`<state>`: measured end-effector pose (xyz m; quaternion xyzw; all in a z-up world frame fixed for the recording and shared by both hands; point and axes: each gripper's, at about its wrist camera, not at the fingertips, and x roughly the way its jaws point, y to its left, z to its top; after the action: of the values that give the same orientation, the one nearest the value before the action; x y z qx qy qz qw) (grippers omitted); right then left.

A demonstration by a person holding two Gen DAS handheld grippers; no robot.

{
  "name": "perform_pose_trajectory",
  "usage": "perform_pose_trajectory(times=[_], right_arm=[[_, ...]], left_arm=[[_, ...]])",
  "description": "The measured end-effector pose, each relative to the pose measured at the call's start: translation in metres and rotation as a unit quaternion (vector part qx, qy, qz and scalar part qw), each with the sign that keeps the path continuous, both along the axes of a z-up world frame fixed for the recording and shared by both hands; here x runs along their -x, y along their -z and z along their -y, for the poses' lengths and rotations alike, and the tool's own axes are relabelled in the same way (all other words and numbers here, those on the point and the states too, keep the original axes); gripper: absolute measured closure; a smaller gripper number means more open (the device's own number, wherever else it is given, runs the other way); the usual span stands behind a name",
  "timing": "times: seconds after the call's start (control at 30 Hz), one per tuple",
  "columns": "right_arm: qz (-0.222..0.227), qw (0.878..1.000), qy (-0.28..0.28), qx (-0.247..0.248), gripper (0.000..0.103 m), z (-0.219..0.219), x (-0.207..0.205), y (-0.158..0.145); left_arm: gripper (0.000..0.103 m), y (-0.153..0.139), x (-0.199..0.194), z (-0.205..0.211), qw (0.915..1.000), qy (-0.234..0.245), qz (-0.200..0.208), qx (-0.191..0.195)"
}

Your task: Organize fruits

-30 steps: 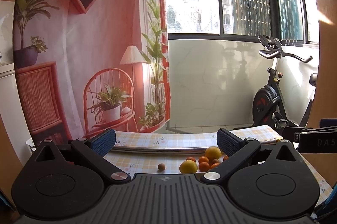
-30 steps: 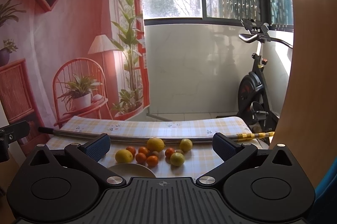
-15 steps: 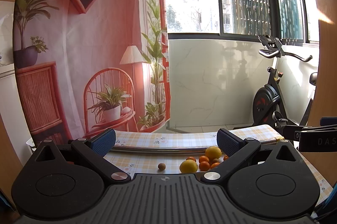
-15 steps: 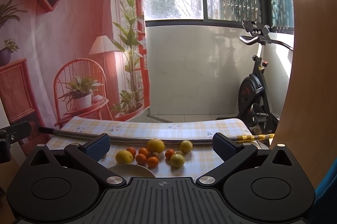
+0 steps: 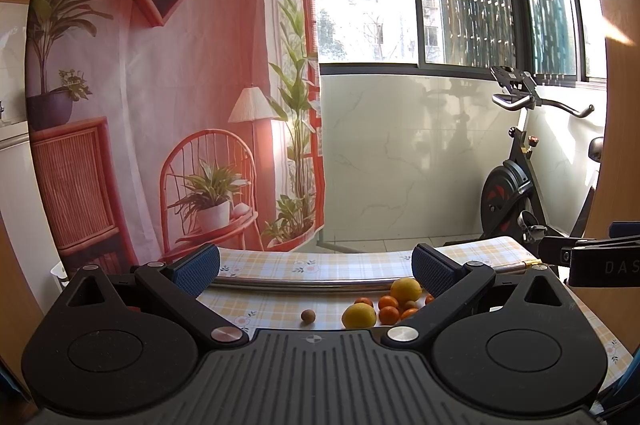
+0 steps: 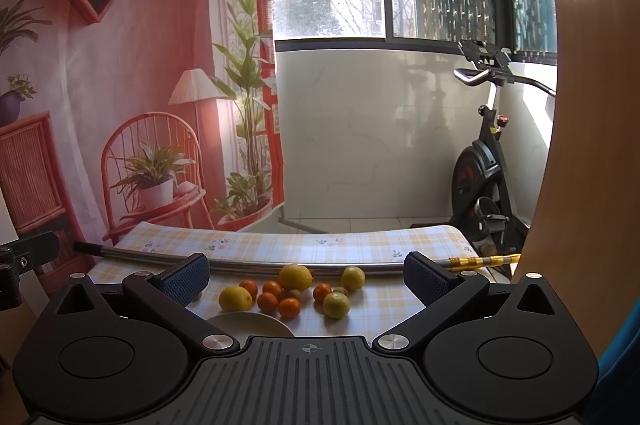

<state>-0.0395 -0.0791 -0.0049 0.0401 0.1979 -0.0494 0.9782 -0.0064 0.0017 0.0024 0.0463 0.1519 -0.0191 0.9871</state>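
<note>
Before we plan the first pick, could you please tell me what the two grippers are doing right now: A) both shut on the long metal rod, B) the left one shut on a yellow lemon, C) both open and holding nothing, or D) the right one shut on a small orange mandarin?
C: the left gripper and the right gripper both show wide-spread blue-padded fingers with only the checked tablecloth and loose fruit beyond them.

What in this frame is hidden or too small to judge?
- Plate: right wrist view, near half hidden behind the gripper body.
- Small brown fruits among the oranges: too small to identify.
- Fruit pile's right side: left wrist view, hidden by a finger.
</note>
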Motion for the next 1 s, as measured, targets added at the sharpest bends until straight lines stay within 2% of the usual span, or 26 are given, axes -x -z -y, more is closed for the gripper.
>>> perform_pose_trajectory(times=[0.67,0.87,1.0], right_arm=[[0.001,1.000,0.001,-0.005,0.000,0.003,-0.002,-0.001],[0.015,1.000,0.000,-0.007,0.000,0.009,-0.006,0.001],[0.029,1.000,0.001,-0.007,0.000,0.022,-0.020,0.005]], left_arm=[[0.000,0.000,-0.001,-0.003,1.0000,0.003,-0.004,0.002],[0.000,0.002,-0.019,-0.018,0.9993,0.013,-0.020,0.028],[0.000,0.007,-0.046,-0.041,0.9984,-0.009,-0.026,0.050]])
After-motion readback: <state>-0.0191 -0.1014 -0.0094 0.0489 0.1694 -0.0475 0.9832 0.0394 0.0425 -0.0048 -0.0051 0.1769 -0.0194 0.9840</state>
